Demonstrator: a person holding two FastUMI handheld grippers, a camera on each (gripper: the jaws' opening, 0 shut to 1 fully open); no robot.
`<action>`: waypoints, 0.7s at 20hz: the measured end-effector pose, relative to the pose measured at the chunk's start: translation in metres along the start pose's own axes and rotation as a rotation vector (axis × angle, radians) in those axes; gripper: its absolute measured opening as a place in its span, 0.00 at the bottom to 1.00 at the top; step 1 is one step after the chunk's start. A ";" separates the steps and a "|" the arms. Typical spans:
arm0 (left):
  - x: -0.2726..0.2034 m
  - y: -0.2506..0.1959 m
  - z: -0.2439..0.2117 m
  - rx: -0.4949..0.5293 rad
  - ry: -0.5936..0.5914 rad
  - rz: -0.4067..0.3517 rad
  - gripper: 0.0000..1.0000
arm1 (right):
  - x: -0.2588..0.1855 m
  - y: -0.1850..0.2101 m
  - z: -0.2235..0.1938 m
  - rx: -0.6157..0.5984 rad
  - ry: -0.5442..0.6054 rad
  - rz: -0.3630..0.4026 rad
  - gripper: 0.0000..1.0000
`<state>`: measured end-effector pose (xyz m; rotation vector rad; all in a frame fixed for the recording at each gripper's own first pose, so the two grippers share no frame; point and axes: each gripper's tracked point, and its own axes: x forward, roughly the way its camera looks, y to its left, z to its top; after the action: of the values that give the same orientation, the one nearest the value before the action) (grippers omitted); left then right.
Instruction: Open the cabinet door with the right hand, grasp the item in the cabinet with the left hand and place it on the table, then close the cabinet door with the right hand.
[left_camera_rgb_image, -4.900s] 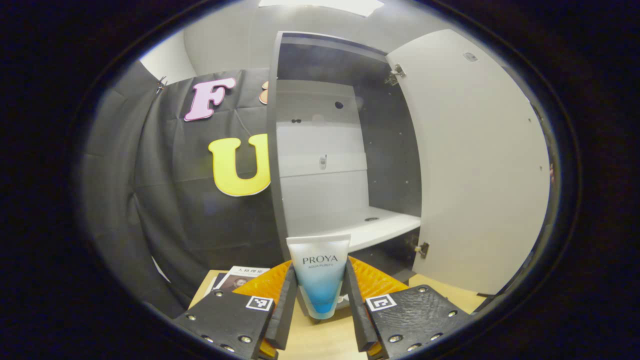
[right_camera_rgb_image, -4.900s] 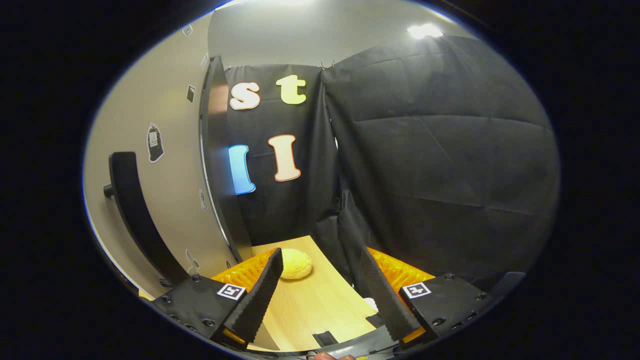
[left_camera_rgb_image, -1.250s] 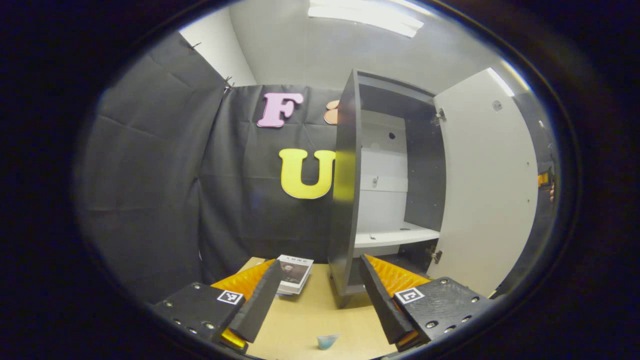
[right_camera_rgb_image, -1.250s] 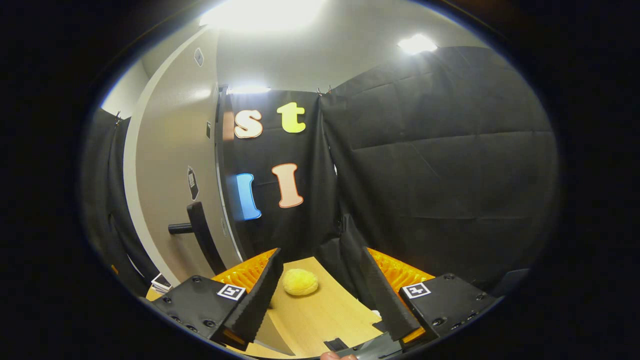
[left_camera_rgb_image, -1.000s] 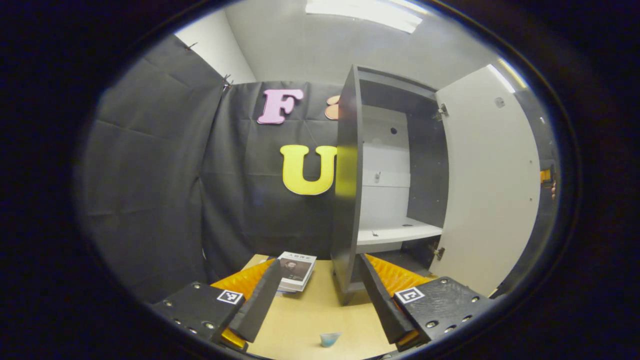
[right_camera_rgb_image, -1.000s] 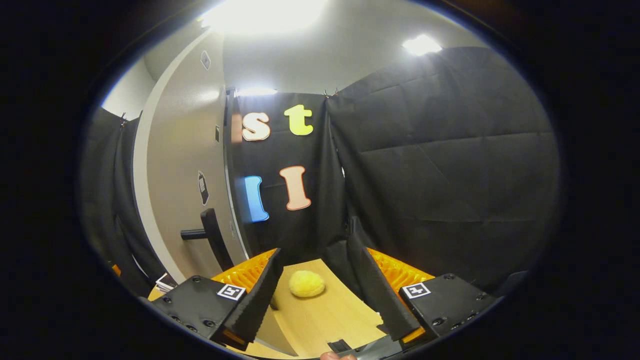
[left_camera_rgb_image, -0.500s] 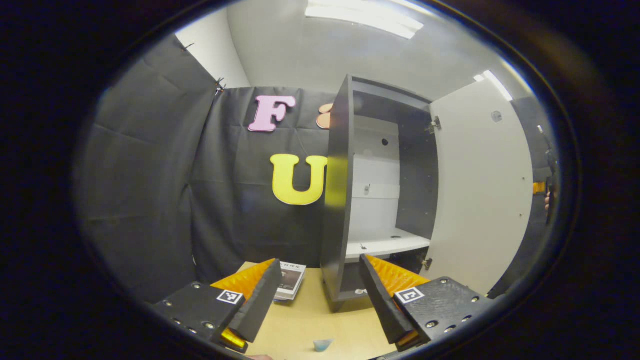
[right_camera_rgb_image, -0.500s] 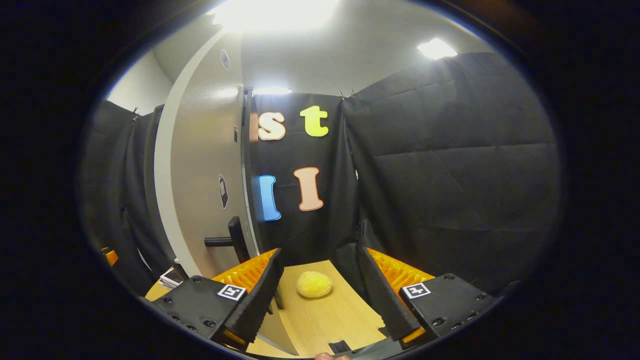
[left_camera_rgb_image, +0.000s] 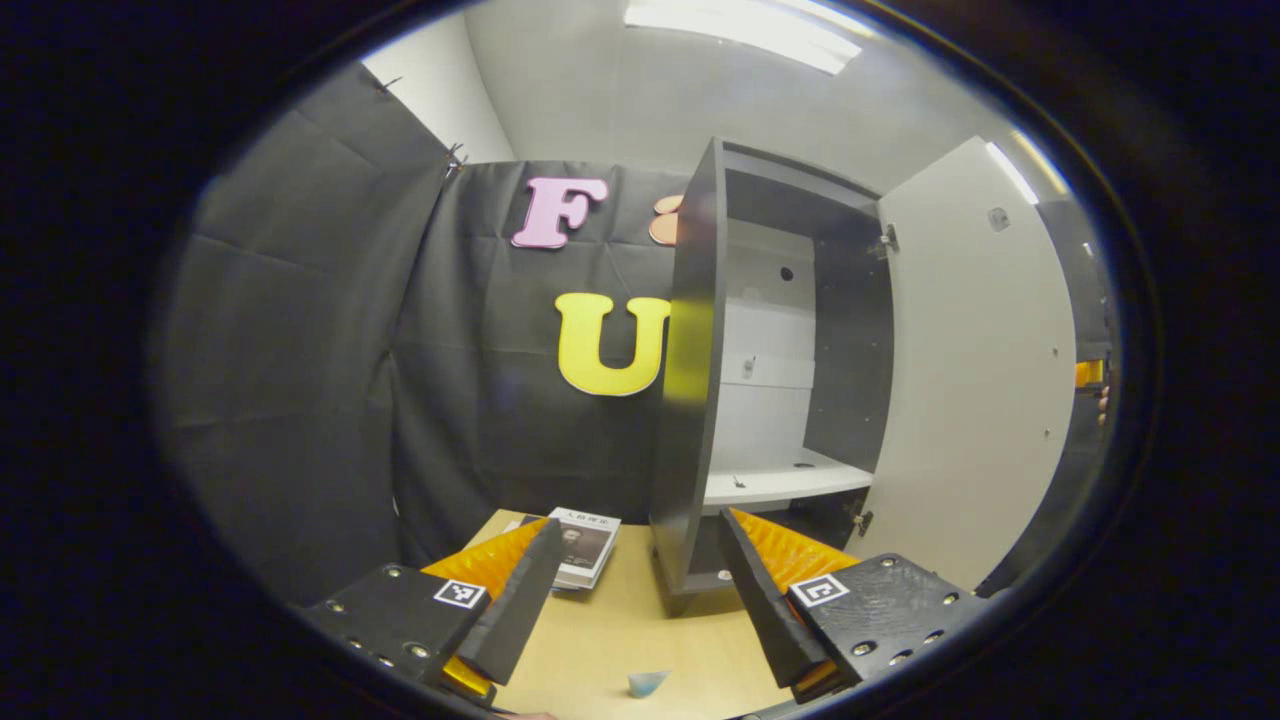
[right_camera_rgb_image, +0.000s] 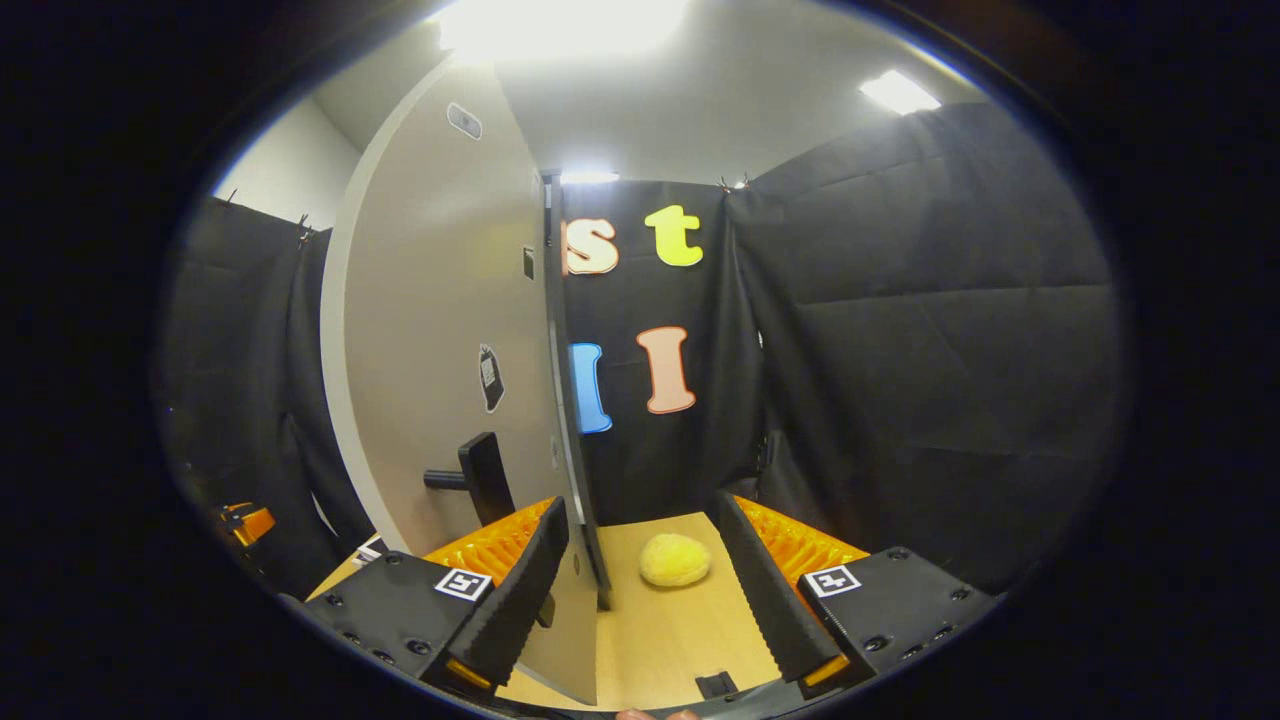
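The dark cabinet (left_camera_rgb_image: 688, 400) stands on the wooden table (left_camera_rgb_image: 600, 640) with its pale door (left_camera_rgb_image: 980, 380) swung wide open. Its white shelf (left_camera_rgb_image: 790, 482) is bare. The blue end of the tube (left_camera_rgb_image: 647, 683) lies on the table, low between the fingers of my open left gripper (left_camera_rgb_image: 640, 520), apart from both. In the right gripper view the door's outer face (right_camera_rgb_image: 440, 330) and its black handle (right_camera_rgb_image: 482, 475) are close at the left. My right gripper (right_camera_rgb_image: 641, 502) is open, the door's edge runs down between its fingers, and its left finger sits just below the handle.
A small book (left_camera_rgb_image: 585, 545) lies on the table left of the cabinet. A yellow fuzzy ball (right_camera_rgb_image: 675, 560) rests on the table beyond the right gripper. Black cloth walls close in the booth on every side.
The left gripper let go of the tube, which now lies on the table, and drew back from the cabinet. The right gripper has swung toward the door, bringing the handle near its left finger.
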<state>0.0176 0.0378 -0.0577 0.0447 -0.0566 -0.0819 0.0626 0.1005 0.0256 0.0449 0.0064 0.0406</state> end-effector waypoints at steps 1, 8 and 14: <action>-0.001 0.005 -0.003 0.007 0.000 0.017 0.93 | 0.002 0.008 -0.001 0.024 0.006 0.031 0.98; -0.002 0.005 -0.015 0.002 0.022 0.041 0.93 | 0.006 0.059 -0.005 0.007 0.047 0.179 0.98; -0.010 0.017 -0.011 0.008 0.012 0.074 0.93 | 0.016 0.106 -0.011 0.029 0.073 0.298 0.98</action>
<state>0.0097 0.0563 -0.0685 0.0507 -0.0462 -0.0076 0.0740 0.2071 0.0190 0.0734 0.0735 0.3399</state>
